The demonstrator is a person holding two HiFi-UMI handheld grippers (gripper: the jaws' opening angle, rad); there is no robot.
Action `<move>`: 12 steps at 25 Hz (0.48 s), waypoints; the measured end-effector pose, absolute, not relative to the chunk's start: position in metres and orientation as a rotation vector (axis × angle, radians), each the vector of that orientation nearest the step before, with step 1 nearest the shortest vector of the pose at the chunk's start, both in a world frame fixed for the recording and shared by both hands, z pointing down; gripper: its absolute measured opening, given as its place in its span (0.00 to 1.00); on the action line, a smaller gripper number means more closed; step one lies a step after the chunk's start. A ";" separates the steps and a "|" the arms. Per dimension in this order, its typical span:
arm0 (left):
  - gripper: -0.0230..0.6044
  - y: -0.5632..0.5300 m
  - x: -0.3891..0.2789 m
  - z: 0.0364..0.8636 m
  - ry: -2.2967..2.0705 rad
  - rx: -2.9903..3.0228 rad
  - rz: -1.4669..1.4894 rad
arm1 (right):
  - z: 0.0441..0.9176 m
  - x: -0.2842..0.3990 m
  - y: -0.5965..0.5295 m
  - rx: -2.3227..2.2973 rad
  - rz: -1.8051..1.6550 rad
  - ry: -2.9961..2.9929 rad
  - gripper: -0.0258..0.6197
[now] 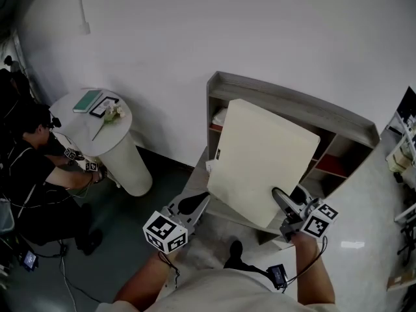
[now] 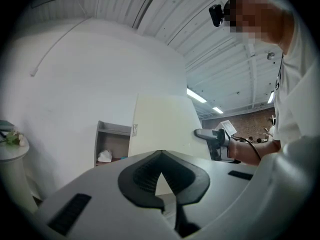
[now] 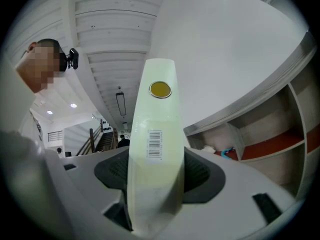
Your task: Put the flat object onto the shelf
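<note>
The gray shelf (image 1: pixel 344 125) stands against the white wall in the middle right of the head view. The flat cream board (image 1: pixel 260 161) is tilted in front of it and hides its left compartments. A round white table (image 1: pixel 71 123) stands in the upper left. The right gripper (image 1: pixel 281 199) is clamped on the lower right edge of the board, which stands edge-on between its jaws in the right gripper view. The left gripper (image 1: pixel 195 205), jaws together and holding nothing, is just beside the board's lower left corner.
</note>
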State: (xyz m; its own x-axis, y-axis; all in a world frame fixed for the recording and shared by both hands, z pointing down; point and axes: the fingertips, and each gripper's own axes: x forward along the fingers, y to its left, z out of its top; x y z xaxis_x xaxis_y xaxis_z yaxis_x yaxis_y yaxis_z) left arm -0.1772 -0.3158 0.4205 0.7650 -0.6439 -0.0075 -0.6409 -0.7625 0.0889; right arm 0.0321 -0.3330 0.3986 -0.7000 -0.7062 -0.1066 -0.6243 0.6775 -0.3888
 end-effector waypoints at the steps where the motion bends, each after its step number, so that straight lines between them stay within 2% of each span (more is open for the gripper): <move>1: 0.06 -0.320 -0.177 0.420 -1.056 2.877 -0.054 | 0.398 0.032 -0.338 -1.058 -0.474 2.647 0.48; 12: 0.06 -0.392 -0.167 0.415 -1.124 2.900 -0.047 | 0.371 0.037 -0.423 -0.983 -0.372 2.707 0.48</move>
State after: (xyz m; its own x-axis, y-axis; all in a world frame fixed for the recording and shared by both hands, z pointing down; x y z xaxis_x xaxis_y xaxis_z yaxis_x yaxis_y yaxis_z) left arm -0.1673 -0.3918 0.4147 0.7383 -0.6743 -0.0169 -0.6733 -0.7383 0.0397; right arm 0.0373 -0.4233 0.3713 -0.7460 -0.6523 -0.1340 -0.5920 0.7418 -0.3152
